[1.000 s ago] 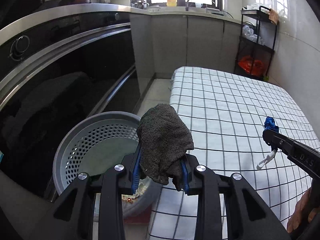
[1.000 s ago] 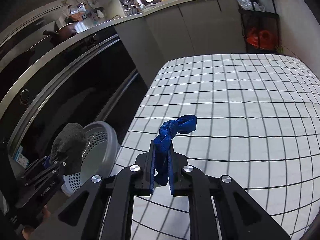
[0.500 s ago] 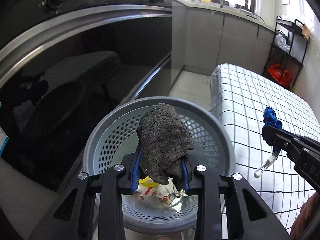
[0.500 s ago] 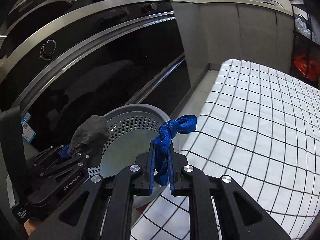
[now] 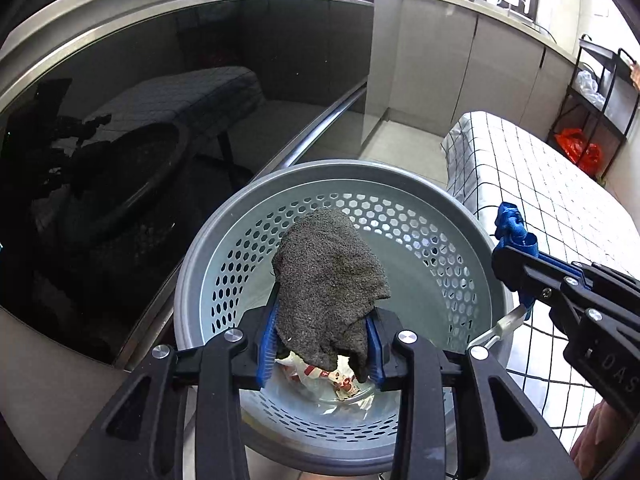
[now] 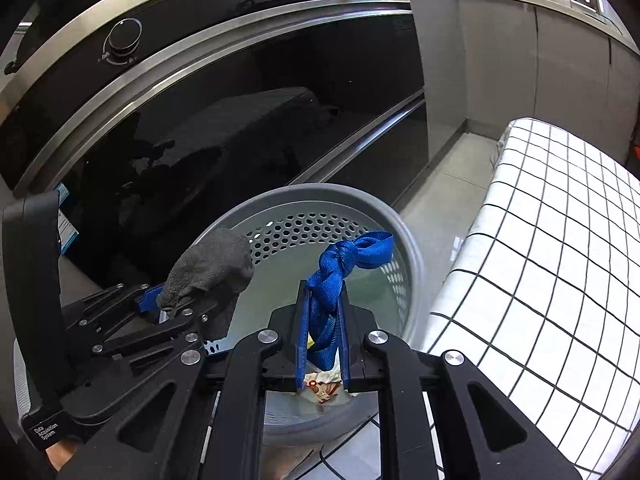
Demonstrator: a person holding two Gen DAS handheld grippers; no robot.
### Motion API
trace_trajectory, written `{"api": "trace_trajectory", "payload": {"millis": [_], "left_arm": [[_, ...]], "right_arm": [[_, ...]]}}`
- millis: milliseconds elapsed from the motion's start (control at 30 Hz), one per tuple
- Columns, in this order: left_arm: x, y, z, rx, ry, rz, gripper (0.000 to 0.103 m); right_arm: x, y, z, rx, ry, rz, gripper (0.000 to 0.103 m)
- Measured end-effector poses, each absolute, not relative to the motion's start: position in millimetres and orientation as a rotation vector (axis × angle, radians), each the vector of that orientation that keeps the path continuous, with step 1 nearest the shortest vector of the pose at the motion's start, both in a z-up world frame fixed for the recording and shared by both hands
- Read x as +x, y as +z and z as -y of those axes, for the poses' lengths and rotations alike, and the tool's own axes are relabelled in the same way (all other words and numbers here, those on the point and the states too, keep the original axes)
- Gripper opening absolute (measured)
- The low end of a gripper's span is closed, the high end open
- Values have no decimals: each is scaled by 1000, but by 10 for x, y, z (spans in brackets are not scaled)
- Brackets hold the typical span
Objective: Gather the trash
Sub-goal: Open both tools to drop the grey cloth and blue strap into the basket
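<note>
My left gripper (image 5: 320, 344) is shut on a dark grey rag (image 5: 328, 280) and holds it over the open grey perforated bin (image 5: 404, 208). My right gripper (image 6: 323, 328) is shut on a knotted blue strap (image 6: 340, 268) and holds it above the same bin (image 6: 408, 256). A white clip hangs from the strap in the left wrist view (image 5: 500, 326). Crumpled wrappers (image 5: 332, 376) lie at the bottom of the bin. The right gripper also shows in the left wrist view (image 5: 516, 264), at the bin's right rim.
A table with a white checked cloth (image 6: 560, 248) stands right of the bin. Black glossy cabinet fronts (image 5: 160, 120) run along the left. A black rack with an orange bag (image 5: 580, 152) stands at the far right.
Both grippers have moved left from over the table to over the bin, each still holding its item. The bin now fills the middle of both views.
</note>
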State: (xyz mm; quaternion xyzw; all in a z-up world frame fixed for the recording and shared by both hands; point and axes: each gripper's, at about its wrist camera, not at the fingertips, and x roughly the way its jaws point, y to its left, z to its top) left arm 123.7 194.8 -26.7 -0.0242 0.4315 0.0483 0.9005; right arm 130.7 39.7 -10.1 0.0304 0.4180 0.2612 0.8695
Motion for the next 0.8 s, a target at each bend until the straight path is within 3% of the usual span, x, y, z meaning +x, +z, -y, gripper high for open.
{"api": "trace_trajectory", "payload": {"millis": [167,233,267,300,467,800], "left_arm": [[1205,-283,-1961,-56,111,-891,41],[1164,-267,-1985,-58,116,-888,44],[1163,-271,-1995,-58,118,-889,48],[1159,-268,-1997,-59,120,-887,50],[1130,-236,-1996,-56,136,-866,66],[1111,-214,-1983,-53,140,-861,75]], "right_arm": [[1373,-96,-534,58,558,-880,16],[1384,-91,-513,64,563,-878,28],[1386,-87,-505,67,560,-872,43],[1377,-76,-487,71,555,-861,46],[1352,-71,-416,89,552,-851,47],[1293,-101,-333,97,514,-849,53]]}}
